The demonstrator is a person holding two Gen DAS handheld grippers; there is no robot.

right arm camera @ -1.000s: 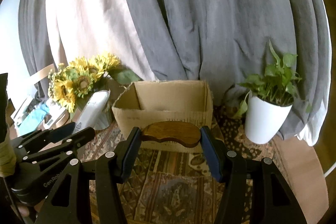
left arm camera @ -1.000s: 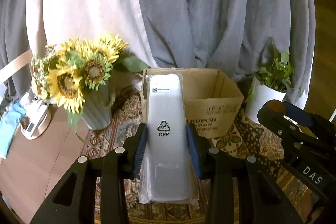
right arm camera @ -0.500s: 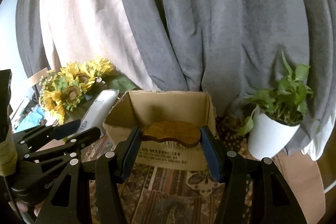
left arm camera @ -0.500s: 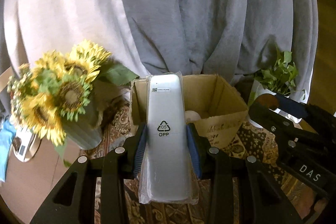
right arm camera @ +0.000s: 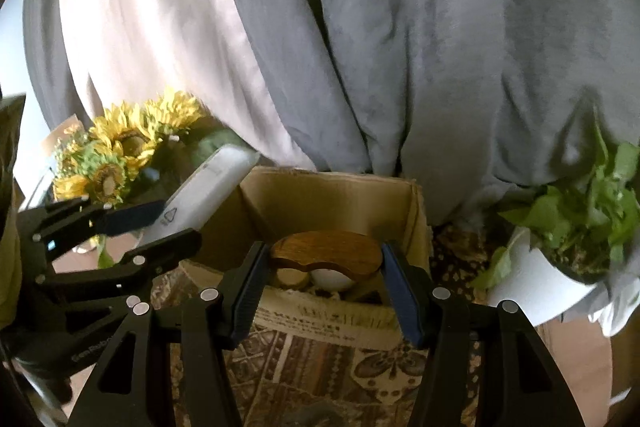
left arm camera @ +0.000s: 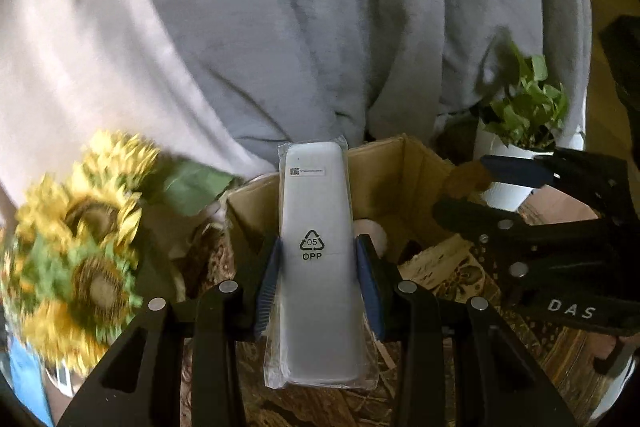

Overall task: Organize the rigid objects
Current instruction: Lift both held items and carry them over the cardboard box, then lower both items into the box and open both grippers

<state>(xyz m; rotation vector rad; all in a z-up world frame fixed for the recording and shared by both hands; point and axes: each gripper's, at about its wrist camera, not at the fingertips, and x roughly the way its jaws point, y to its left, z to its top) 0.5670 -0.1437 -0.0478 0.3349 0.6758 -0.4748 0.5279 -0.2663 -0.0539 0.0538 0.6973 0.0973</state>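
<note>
The left gripper [left arm camera: 319, 275] was clamped on a bagged white remote [left arm camera: 316, 267] and the right gripper [right arm camera: 326, 287] on a wooden piece [right arm camera: 326, 255], both held over the open box [right arm camera: 332, 199], between sunflowers [right arm camera: 120, 151] and a potted plant [right arm camera: 560, 227].

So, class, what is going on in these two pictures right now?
A person holds a gripper in each hand above a patterned cloth. The left gripper is shut on a white remote in a clear wrapper. The right gripper is shut on a brown wooden piece. Both are held at the open cardboard box, which already holds a white round item. Sunflowers stand to its left and a potted plant to its right.
</note>
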